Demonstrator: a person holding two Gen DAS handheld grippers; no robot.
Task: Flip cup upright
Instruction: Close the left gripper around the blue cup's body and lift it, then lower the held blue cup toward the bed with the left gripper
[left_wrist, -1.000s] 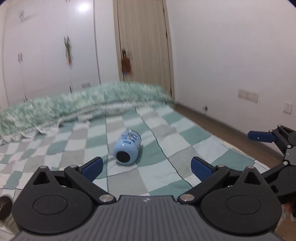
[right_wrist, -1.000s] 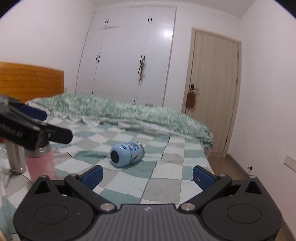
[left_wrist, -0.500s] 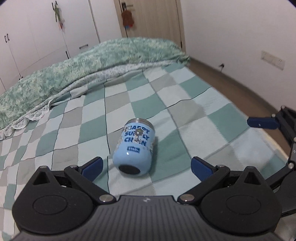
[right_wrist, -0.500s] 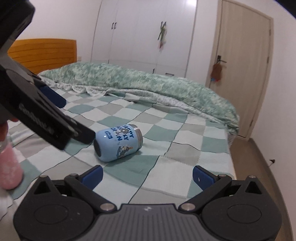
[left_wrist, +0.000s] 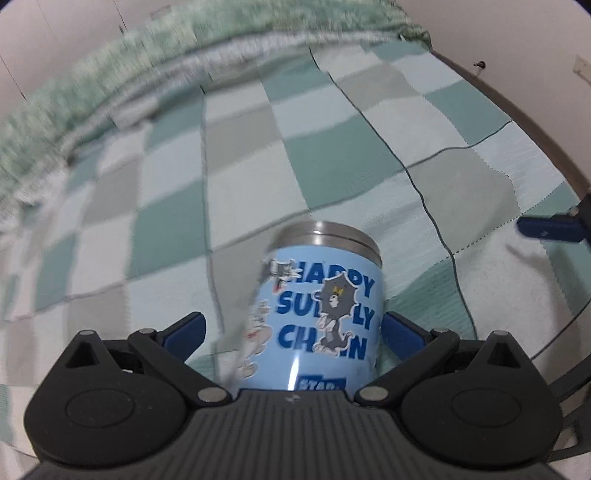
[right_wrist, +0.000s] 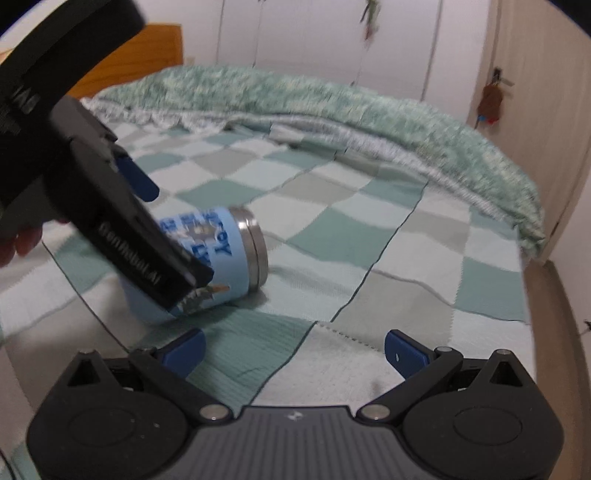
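We hold our left tool (left_wrist: 291, 328) low and tilted downward, its blue-tipped fingers (left_wrist: 184, 326) spread wide, one on each side of the cup (left_wrist: 321, 314) without clearly pressing it. Our right tool (right_wrist: 293, 347) hangs back and apart, fingers equally spread with nothing between them. A bit of our left hand (right_wrist: 18, 240) shows behind its tool.

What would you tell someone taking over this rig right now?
Left gripper: open, fingers either side of the cup, not yet closed on it.
Right gripper: open, holds nothing, apart from the cup.
The cup lies on its side on the checkered blanket, steel rim pointing away from the left gripper.
Done: the reach. Left: close, lift, stand it upright, let go.
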